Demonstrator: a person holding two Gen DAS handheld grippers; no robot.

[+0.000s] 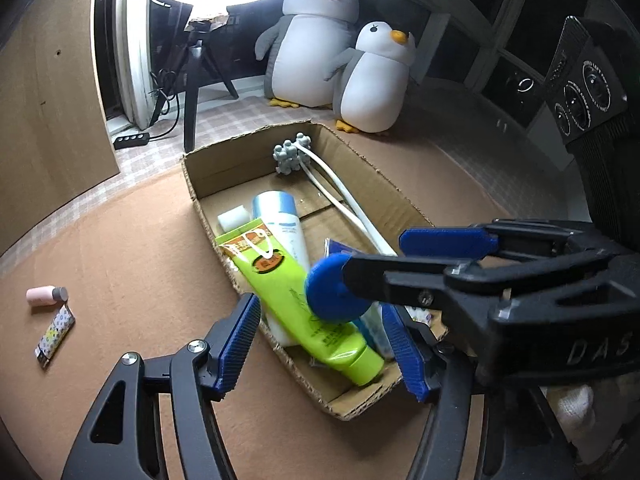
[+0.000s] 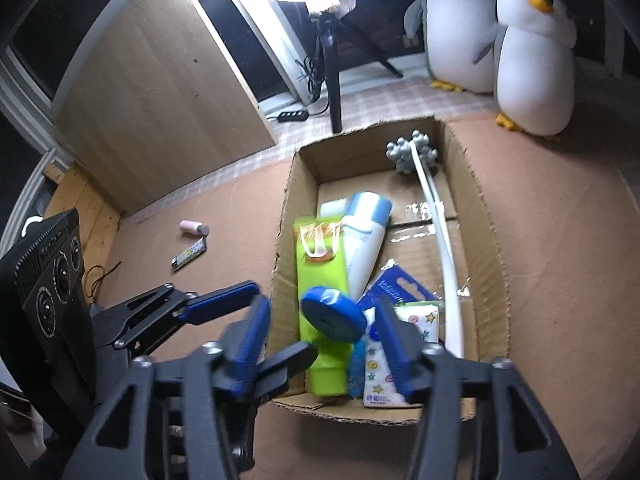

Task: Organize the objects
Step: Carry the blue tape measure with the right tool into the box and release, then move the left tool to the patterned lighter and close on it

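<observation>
Pink bottle (image 1: 46,295) is lying at nine o'clock of the left claw (image 1: 318,346).
It and the right claw (image 2: 320,342) are hanging released.

Lime-green tube (image 1: 304,304), round blue disc (image 1: 334,288), brown cardboard box (image 1: 392,184)

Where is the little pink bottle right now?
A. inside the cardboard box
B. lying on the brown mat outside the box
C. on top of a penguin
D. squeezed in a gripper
B: the pink bottle lies on the mat, left of the cardboard box, beside a small patterned lighter.
</observation>
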